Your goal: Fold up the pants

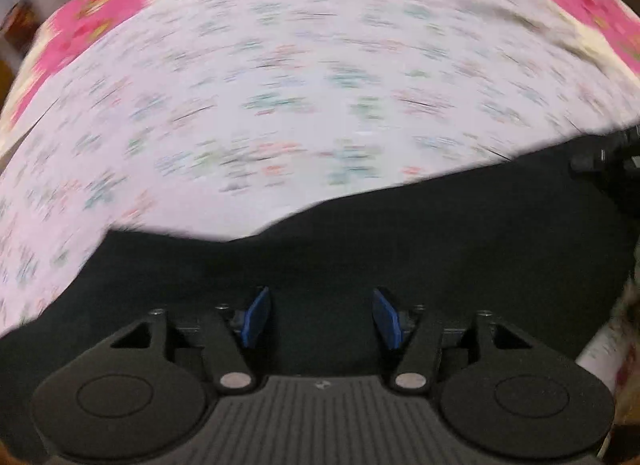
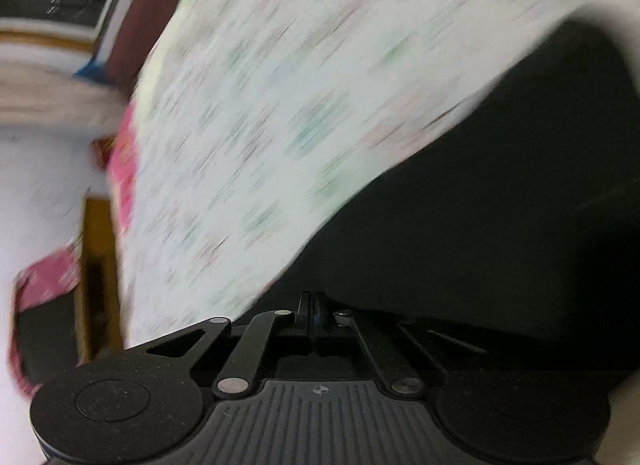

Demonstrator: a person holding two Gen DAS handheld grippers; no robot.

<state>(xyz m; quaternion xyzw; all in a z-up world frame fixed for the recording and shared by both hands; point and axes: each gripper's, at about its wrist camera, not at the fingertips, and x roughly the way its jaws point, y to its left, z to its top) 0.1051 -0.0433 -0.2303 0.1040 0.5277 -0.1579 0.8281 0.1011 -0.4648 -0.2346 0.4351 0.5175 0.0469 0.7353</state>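
The black pants (image 1: pixel 400 249) are lying on the floral bedsheet (image 1: pixel 280 85) (badly blurred). The left gripper (image 1: pixel 322 317) is hovering spread above them; the right gripper (image 2: pixel 314 315) is pinching their dark cloth, folds indistinct.

Left hand-held gripper (image 1: pixel 322 319) with blue pads (image 1: pixel 256 317) spread wide apart, nothing between them, right hand-held gripper (image 2: pixel 316 313) fingers pressed together, view tilted and motion-blurred
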